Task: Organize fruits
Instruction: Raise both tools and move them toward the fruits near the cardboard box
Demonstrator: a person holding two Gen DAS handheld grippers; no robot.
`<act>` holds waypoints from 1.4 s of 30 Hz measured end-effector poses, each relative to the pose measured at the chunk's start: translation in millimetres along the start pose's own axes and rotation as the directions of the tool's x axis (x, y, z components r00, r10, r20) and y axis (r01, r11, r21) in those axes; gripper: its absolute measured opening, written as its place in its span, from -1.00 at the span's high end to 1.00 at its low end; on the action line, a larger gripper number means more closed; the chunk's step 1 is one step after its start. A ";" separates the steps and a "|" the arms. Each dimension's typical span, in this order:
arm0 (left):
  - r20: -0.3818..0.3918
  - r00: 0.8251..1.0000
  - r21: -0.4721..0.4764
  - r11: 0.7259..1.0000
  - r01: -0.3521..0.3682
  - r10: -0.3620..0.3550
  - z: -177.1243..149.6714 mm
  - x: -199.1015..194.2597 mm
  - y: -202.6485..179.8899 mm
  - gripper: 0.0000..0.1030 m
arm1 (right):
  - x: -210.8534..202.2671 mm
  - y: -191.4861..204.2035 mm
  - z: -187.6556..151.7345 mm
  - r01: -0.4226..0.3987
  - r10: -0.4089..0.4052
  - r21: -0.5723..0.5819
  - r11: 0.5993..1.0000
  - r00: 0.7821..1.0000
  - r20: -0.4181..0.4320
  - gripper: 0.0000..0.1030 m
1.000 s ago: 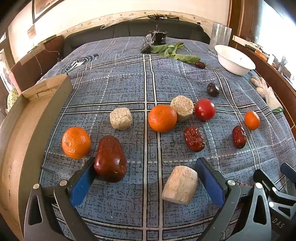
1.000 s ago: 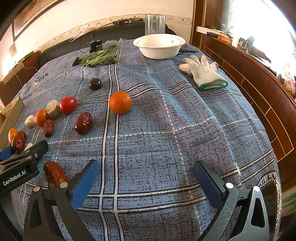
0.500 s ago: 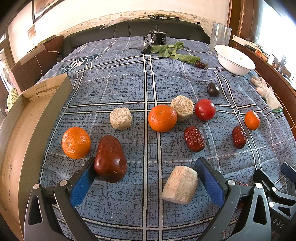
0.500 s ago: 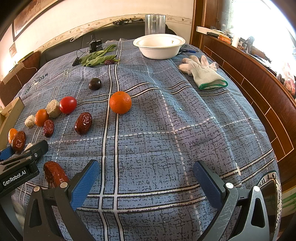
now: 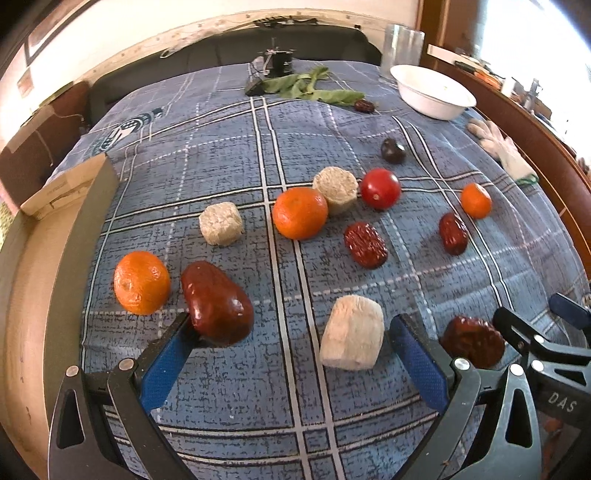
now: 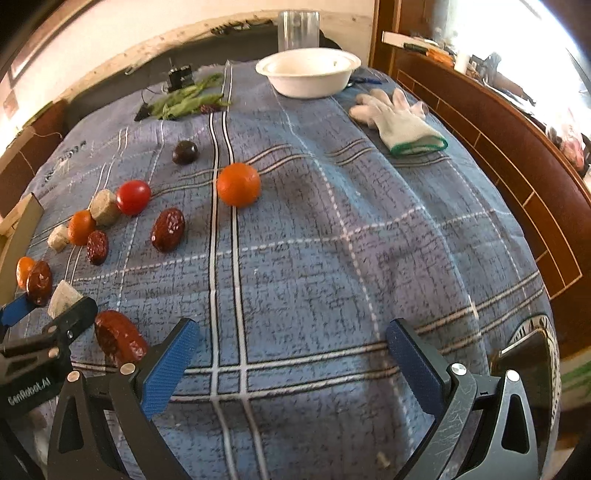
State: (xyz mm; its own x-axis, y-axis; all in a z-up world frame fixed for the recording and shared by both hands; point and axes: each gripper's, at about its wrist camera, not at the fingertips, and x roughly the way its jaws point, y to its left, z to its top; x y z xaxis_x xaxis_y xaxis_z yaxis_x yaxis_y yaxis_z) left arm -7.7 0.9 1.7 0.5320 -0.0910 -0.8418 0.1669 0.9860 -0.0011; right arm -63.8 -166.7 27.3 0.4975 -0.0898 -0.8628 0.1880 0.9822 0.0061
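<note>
Blue pads spread wide on my left tool point(image 5: 291, 349), nothing pinched; the big glossy date point(image 5: 216, 302) and a pale block point(image 5: 351, 338) sit between them, low in frame. My right tool point(image 6: 286, 358) gapes too, over bare plaid cloth point(image 6: 332, 258). Fruits lie scattered mid-frame, oranges, tomato point(image 5: 380, 188), wrinkled dates. White bowl point(image 6: 308, 75), upper frame, looks empty. I'd judge sorting barely begun.

Beside the white bowl point(image 6: 308, 75), the clear glass point(image 6: 298, 29) is cut off by the top edge, items on the wooden ledge point(image 6: 491, 110) dissolve in window glare, and the cardboard box point(image 5: 44, 236), far left of it, runs off the frame.
</note>
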 end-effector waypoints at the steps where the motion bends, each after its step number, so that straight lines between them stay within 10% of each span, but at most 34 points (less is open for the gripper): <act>1: -0.006 1.000 0.007 1.000 0.010 -0.010 -0.1 -0.6 0.8 -0.99 | 0.4 0.7 0.5 0.000 0.000 0.000 1.000 1.000 -0.004 -1.00; 6: 0.030 0.996 -0.061 0.994 0.088 -0.086 -5.2 -15.6 14.4 -0.90 | 0.8 1.6 -0.7 0.007 -0.007 0.011 1.000 1.000 0.019 -1.00; 11: 0.226 0.974 -0.108 0.994 0.036 -0.011 -8.6 -60.1 33.3 -0.91 | -9.3 2.0 -4.9 -0.015 0.013 0.039 0.999 0.999 0.053 -0.99; 15: 0.452 0.880 -0.154 0.985 -0.083 0.145 -12.2 -115.0 42.9 -0.91 | -49.2 3.8 -8.9 -0.016 0.009 0.032 0.999 0.974 0.224 -0.99; 19: 0.584 0.781 -0.195 0.972 -0.131 0.222 -10.2 -158.1 48.5 -1.00 | -114.1 9.6 -23.3 0.038 -0.059 0.053 0.998 0.858 0.509 -1.00; 21: 0.599 0.768 -0.184 0.973 -0.143 0.226 -7.7 -165.5 48.6 -1.00 | -130.9 14.1 -27.6 0.039 -0.058 0.046 0.998 0.806 0.590 -1.00; 23: 0.588 0.778 -0.168 0.974 -0.151 0.222 -3.5 -165.6 46.6 -1.00 | -136.4 17.0 -29.9 0.000 -0.011 0.018 1.000 0.781 0.624 -1.00; 29: 0.510 0.834 -0.150 0.976 -0.157 0.212 -8.5 -147.6 51.4 -1.00 | -107.9 22.7 -24.4 -0.070 0.054 0.018 0.997 0.881 0.470 -1.00; 42: 0.391 0.915 -0.075 0.994 -0.078 0.101 -8.6 -119.5 44.0 -1.00 | -83.5 26.2 -30.0 -0.086 0.081 -0.004 0.996 0.931 0.357 -1.00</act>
State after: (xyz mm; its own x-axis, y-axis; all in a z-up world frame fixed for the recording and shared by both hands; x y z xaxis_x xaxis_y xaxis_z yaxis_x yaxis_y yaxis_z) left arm -71.1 56.5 97.6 0.8283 -0.0384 -0.5589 0.0625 0.9978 0.0241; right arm -125.9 -128.6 84.4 0.7804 -0.0629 -0.6221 0.1418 0.9868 0.0781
